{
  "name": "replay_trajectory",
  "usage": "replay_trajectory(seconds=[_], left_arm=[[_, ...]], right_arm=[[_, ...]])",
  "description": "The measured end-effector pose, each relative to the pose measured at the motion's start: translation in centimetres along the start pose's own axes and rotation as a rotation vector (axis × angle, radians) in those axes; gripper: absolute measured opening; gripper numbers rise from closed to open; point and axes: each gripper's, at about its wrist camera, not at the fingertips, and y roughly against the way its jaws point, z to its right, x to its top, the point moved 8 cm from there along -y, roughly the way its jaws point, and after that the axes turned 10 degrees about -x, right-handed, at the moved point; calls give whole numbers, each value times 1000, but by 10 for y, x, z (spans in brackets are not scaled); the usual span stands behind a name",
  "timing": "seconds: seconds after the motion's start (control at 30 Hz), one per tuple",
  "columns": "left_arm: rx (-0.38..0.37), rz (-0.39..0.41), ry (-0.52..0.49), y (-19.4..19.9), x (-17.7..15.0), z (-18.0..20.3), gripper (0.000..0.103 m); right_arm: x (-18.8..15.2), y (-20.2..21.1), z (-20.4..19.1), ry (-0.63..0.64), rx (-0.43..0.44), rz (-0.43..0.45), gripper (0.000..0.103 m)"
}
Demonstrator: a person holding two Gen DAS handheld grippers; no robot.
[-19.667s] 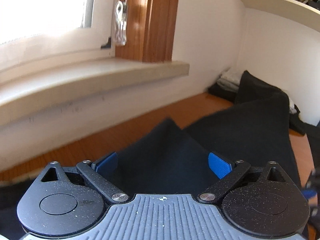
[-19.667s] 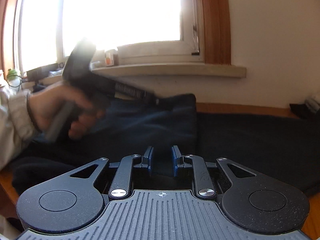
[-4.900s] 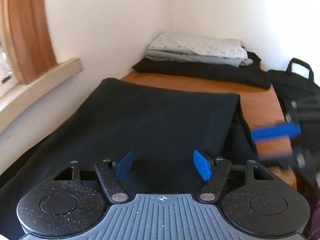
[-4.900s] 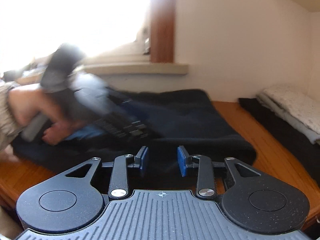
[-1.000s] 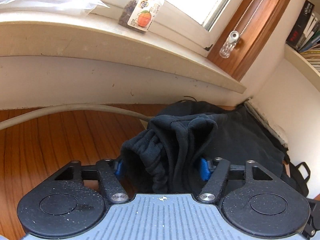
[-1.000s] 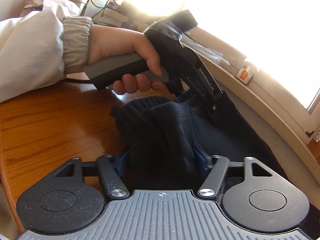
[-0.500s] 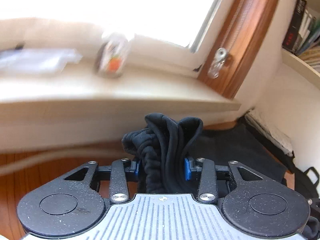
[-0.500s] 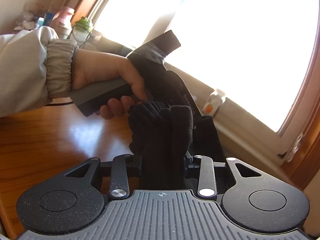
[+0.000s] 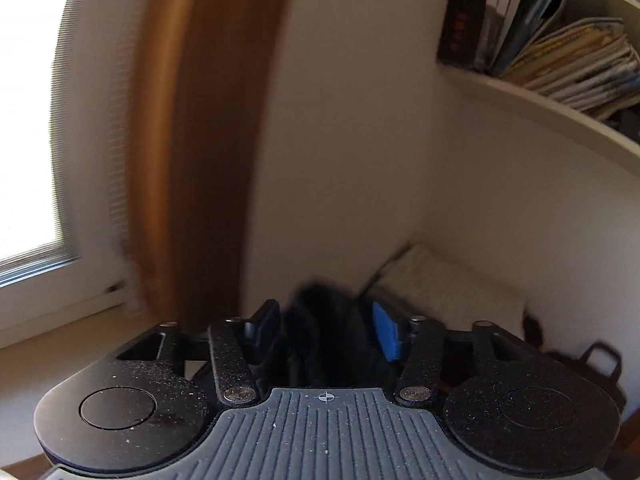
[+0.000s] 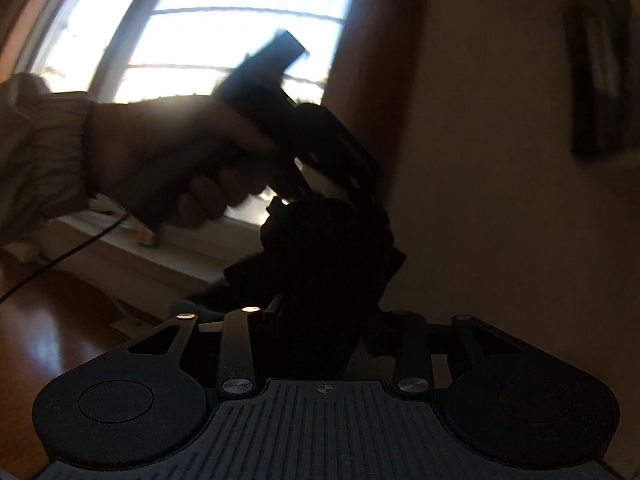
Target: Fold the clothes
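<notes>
A bunched black garment sits pinched between the blue pads of my left gripper, which is shut on it and raised, facing the wall corner. In the right wrist view the same black garment rises as a dark silhouette between the fingers of my right gripper, also shut on it. A hand with a beige sleeve holds the left gripper's handle just above and behind the cloth, against the bright window. Most of the garment hangs out of sight below both grippers.
A stack of folded clothes lies in the wall corner, with a black bag to its right. A bookshelf juts out at upper right. The wooden window frame and sill run along the left; a wooden table lies below.
Both grippers have lifted higher with the black garment and swung right towards the corner. The views now show wall, shelf and window rather than the table.
</notes>
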Motion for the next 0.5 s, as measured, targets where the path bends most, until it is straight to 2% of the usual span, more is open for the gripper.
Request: replay_trajectory(seconds=[0.03,0.1,0.13,0.2,0.23,0.3,0.5], left_arm=[[7,7,-7,-8,2,5,79],[6,-5,-14,-22,-2,7,79],[3,-18,-13,-28,-8,5,80],[21,-44,-6,-33,-23,-8,82],[33,-57,-9,-33,-33,-15,82],[54,-83,-14,-33,-53,-29,82],[74,-119,2,-25,-108,-74,83]], right_arm=[[-14,-8,29,-79,-15,-58,57],[-42,-24,86,-236,-46,-175,58],[-54,-27,109,-291,-74,-203,59],[-66,-15,131,-346,-133,-176,72],[-68,-10,137,-376,-142,-165,77],[-66,-5,142,-415,-120,-146,77],[-38,-23,122,-329,-50,-140,76]])
